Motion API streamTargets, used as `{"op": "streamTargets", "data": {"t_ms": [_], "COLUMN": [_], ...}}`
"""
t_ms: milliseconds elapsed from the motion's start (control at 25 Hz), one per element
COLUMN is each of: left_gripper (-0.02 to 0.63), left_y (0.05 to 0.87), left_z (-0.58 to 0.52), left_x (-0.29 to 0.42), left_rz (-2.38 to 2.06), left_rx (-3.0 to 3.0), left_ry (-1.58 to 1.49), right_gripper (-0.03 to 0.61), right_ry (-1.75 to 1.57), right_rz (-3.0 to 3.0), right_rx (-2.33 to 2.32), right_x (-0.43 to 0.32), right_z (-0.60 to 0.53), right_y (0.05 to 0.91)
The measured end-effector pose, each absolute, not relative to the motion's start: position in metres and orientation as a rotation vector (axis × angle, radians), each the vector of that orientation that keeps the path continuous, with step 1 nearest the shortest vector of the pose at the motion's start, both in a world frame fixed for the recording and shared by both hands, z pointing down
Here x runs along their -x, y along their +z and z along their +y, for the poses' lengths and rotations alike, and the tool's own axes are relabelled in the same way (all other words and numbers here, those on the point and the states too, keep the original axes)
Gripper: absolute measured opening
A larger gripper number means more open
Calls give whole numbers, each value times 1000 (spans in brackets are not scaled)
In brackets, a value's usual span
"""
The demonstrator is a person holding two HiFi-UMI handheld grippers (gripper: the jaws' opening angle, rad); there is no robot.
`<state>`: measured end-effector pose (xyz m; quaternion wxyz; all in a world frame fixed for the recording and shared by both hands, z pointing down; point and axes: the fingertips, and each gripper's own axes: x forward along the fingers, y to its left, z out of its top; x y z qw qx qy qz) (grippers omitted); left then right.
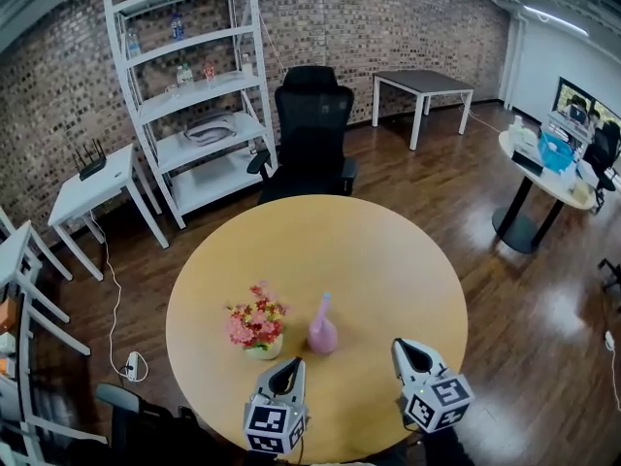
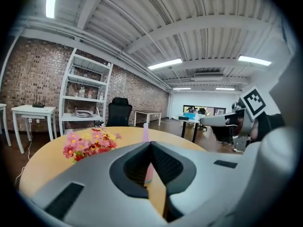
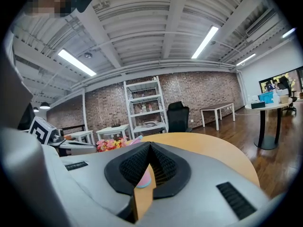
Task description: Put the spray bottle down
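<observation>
The pink spray bottle [image 1: 322, 328] stands upright on the round wooden table [image 1: 369, 260], just right of a small pot of pink and yellow flowers [image 1: 256, 324]. My left gripper [image 1: 285, 365] is near the table's front edge, a short way in front of the bottle and apart from it, shut with nothing between its jaws. My right gripper [image 1: 406, 345] is further right, also shut and empty. In the left gripper view the bottle [image 2: 146, 132] rises just beyond the closed left gripper [image 2: 150, 144], with the flowers [image 2: 90, 143] to its left. In the right gripper view the bottle [image 3: 144, 178] shows behind the closed right gripper [image 3: 149, 145].
A black office chair [image 1: 312, 134] stands at the table's far side. Behind it are a white shelf unit [image 1: 194, 95] against the brick wall and a white desk [image 1: 422, 83]. A small white side table [image 1: 97, 178] is at the left, another round table [image 1: 543, 168] at the right.
</observation>
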<state>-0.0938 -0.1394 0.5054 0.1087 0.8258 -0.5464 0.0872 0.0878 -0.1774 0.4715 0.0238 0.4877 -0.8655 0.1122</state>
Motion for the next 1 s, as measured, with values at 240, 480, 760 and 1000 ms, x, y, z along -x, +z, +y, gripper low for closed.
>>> {"op": "streamTargets", "data": {"t_ms": [240,480,760,1000], "left_gripper": [-12,-12,-12,-12], "left_y": [509,508,506,501], "left_z": [-136,-128,-125,-129], "left_x": [83,82,79,72], "left_rz": [-1514,-1502,-1487,-1479], "left_rx": [-2472,-2483,-2478,-2463], "left_ry": [336,362,354,355], "right_gripper": [-9,-9,-9,-9], "right_ry": [319,307,289,281], "right_rz": [-2693,-2697,-2699,-2699], "right_rx": [-1511,-1492,-1456,-1441], "right_x": [-87,-81,-76,-79], "right_z": [-177,-170,-168,-171], "right_y": [462,459,460,454]}}
